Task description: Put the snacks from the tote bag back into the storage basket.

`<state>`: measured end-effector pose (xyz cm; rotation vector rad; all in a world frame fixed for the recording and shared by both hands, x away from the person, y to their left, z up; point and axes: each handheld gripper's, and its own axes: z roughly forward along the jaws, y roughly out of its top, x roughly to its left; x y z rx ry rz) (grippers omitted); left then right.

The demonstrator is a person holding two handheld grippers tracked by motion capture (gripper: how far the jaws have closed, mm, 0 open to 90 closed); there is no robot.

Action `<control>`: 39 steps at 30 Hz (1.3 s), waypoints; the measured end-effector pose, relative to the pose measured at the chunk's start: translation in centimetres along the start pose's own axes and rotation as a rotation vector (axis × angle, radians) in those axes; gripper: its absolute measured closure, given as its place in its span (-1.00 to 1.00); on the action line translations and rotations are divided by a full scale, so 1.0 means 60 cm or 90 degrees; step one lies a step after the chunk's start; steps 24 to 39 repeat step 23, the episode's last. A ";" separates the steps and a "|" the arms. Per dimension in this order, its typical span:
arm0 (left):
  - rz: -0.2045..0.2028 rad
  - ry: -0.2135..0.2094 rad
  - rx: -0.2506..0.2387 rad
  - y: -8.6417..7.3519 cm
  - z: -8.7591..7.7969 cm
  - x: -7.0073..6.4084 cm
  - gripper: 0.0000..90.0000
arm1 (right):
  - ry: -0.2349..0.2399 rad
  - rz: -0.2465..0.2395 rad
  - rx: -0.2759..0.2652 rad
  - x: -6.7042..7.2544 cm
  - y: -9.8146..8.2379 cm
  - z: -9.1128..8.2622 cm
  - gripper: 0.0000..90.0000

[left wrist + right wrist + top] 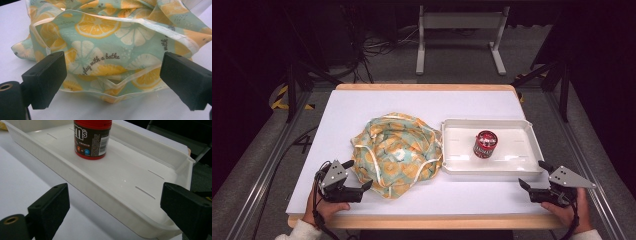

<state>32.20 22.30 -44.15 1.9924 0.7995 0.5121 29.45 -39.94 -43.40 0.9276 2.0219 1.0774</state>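
White table with a cloth and a tray

The white-topped table point(362, 107), edged in pale wood, carries a crumpled citrus-print cloth point(396, 152) near its middle and, just beside it on the right, a shallow white tray point(532, 137); the cloth's edge looks to touch the tray's left rim, and both lie nearer the front edge

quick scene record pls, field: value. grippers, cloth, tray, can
left gripper: open, jaws at the near edge of the cloth, not touching it
right gripper: open, facing the tray's near corner, holding nothing
cloth: crumpled lemon-print fabric with white trim, left of the tray, touching its rim
tray: white, shallow, on the table's right half
can: red and brown, upright in the tray
table: white top
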 end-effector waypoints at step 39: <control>-0.005 0.003 0.000 0.002 0.004 0.002 -0.83 | 0.002 0.000 0.007 0.003 0.002 0.003 -0.81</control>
